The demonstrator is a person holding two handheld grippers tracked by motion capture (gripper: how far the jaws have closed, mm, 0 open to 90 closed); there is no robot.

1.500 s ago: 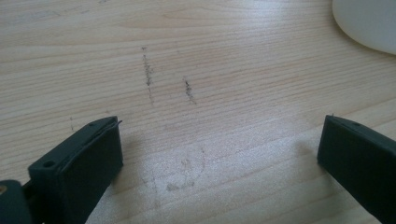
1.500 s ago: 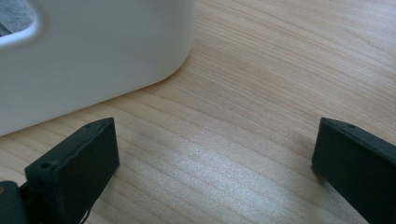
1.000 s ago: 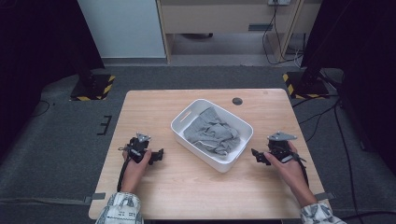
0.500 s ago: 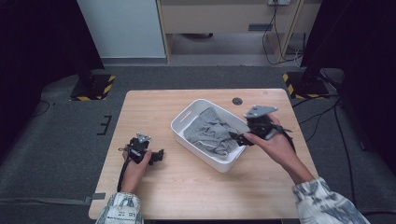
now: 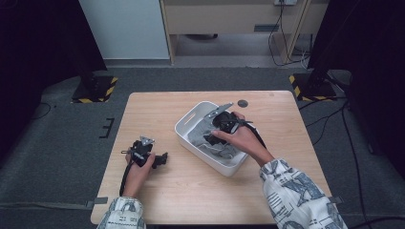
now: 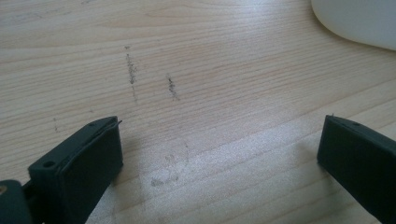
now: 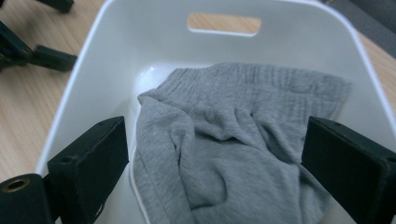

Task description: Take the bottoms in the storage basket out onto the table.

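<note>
The right tongs (image 5: pixel 210 137) hang over the white bin (image 5: pixel 191 143) in the middle of the table (image 5: pixel 286 143), pointed down into it, with the grey cloth (image 7: pixel 233 140) crumpled directly beneath them. In the right gripper view the two black jaws stand spread wide, one at each side of the heap, and nothing is between them yet; whether the tips touch the fabric I cannot tell. The cloth lies bunched in the bottom of the bin, its ribbed hem toward the end wall with the handle slot (image 7: pixel 224 23), its folds running roughly from that wall back toward the tongs. So the cloth's longer run lies along the line the tongs look down, and the jaws straddle it crosswise, which seems the right way round for pinching a ridge of fabric.

The left tongs (image 5: pixel 162 160) rest low on the bare table, well apart from the cloth, to the left of the bin. Their jaws are also spread wide, empty, with only wood grain between them and a corner of the bin showing beyond.

The right hand (image 5: pixel 241 138) is plainly the nearer one. I judge the next move to be a short drop and a squeeze on the raised fold in the middle.
</note>
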